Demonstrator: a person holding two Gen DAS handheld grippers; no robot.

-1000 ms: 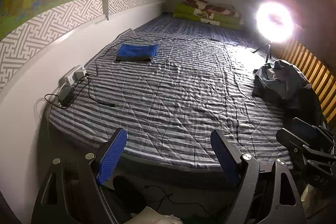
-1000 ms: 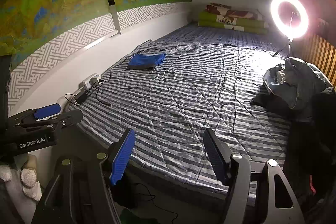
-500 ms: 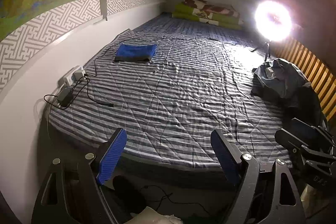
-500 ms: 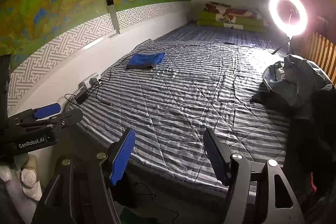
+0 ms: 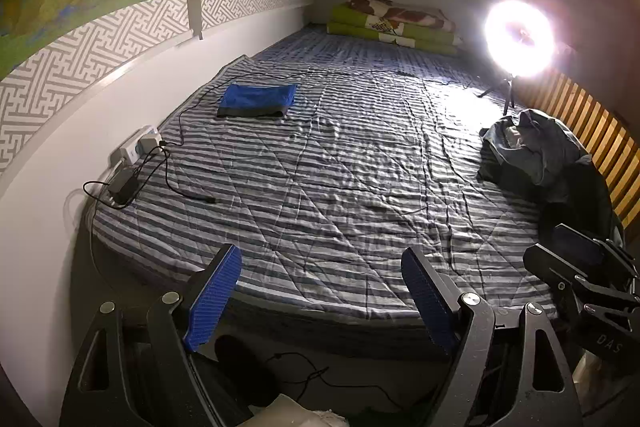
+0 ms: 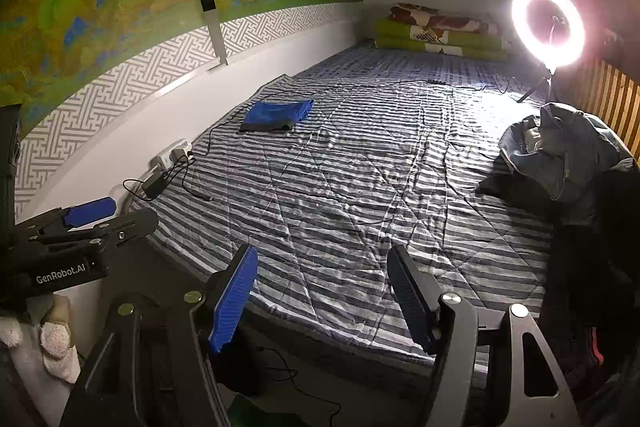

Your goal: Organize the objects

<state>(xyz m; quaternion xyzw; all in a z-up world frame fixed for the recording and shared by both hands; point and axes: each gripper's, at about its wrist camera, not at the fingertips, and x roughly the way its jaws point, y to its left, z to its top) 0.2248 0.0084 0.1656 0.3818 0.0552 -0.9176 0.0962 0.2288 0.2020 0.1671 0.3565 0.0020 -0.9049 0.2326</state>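
Both the left gripper [image 5: 320, 291] and right gripper [image 6: 322, 291] hang spread and empty at the bed's [image 5: 340, 187] near edge. The heaped clothes [image 6: 560, 155] lie far right; likely next, reach there low, pinching one top layer.

**Open gripper held at foot of striped bed**

The left gripper [image 5: 320, 291], jaws spread wide and holding nothing, hangs above the near edge of a bed [image 5: 340, 187] covered in a striped quilt. A folded blue cloth [image 5: 258, 99] lies near the wall, beyond a power strip [image 5: 138, 147] trailing cables. A heap of dark clothes [image 5: 536, 151] sits at the right edge, below a lit ring light [image 5: 519, 39].
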